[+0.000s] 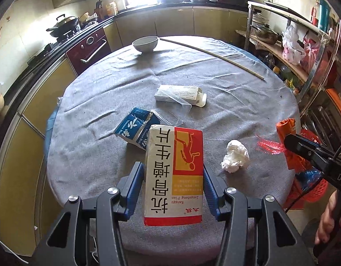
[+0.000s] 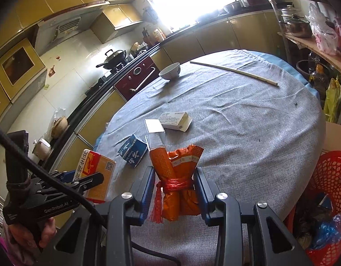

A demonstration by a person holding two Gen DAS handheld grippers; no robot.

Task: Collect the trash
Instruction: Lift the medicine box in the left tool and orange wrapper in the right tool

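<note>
While bright window light washes out the far counter, a round table (image 1: 104,102) under a grey cloth fills the kitchen, with a stove and wok along its left side and a cluttered shelf rack on the right. At the far edge stand a white bowl (image 1: 145,43) and a long thin stick (image 1: 211,54). The left gripper (image 1: 173,177) hangs over the near edge, its blue pads clamped on a white, red and yellow medicine box (image 1: 173,177) held upright. The right gripper (image 2: 174,187) – level, near the right edge – pinches an orange packet (image 2: 177,173) tied with red string. Beyond them lie a blue carton (image 1: 135,130), clear plastic tray (image 1: 168,114), white box (image 1: 179,93) and – near the right edge – crumpled tissue (image 1: 235,156). A red basket (image 2: 332,184) sits just off the right edge.
</note>
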